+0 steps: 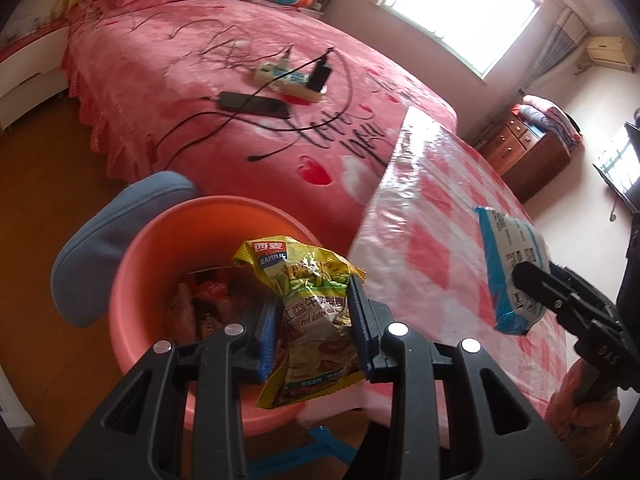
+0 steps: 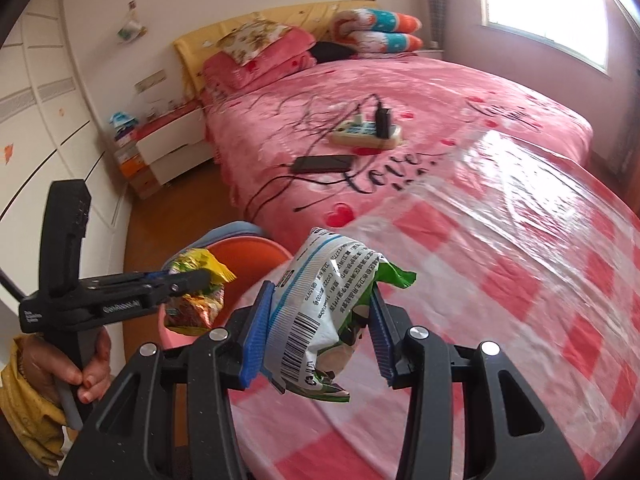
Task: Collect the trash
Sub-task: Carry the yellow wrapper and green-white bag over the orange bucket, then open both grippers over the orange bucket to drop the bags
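Left gripper nearest us, jaws clamped on the yellow snack bag, which we hold above the pink basin already holding other wrappers. Further right, the right gripper has its jaws clamped on the white-and-green packet, held over the checked table cover, with the pink bed behind.

Glossy, crinkled foil-like yellow snack bag; smooth matt pink plastic basin; shiny, wrinkled clear plastic sheet over the checked table; plush pink cloth bed; polished wooden floor.
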A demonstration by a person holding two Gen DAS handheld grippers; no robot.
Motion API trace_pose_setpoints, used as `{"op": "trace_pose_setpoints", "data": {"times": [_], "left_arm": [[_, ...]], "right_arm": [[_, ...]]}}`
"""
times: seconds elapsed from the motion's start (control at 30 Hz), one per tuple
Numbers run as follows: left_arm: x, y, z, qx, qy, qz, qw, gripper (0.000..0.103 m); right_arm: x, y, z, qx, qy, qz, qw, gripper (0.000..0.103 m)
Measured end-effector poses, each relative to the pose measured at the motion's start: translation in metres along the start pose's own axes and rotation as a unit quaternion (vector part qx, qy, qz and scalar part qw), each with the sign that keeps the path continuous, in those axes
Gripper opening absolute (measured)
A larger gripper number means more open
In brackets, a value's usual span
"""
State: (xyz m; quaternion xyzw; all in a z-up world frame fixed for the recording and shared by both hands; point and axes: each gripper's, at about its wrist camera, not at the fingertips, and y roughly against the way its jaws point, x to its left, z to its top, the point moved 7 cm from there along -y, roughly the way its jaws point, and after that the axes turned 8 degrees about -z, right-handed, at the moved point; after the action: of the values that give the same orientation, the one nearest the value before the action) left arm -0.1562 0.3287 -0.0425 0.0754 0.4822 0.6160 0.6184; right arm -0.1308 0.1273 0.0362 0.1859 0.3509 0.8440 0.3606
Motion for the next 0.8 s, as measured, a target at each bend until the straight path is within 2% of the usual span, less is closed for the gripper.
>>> {"op": "trace_pose_setpoints", "data": {"times": [0.37, 0.8], "left_arm": [[0.053, -0.007, -0.009, 0.004, 0.033, 0.030, 0.9990, 0.034], [0.077, -0.023, -0.025, 0.026, 0.049, 0.039, 0.9977, 0.034]], "right_arm": [[0.061, -0.036, 0.013, 0.021, 0.053, 0.035, 0.998, 0.046], [0.103, -0.072, 0.020, 0.046, 0.088, 0.063, 0.993, 0.046]]}}
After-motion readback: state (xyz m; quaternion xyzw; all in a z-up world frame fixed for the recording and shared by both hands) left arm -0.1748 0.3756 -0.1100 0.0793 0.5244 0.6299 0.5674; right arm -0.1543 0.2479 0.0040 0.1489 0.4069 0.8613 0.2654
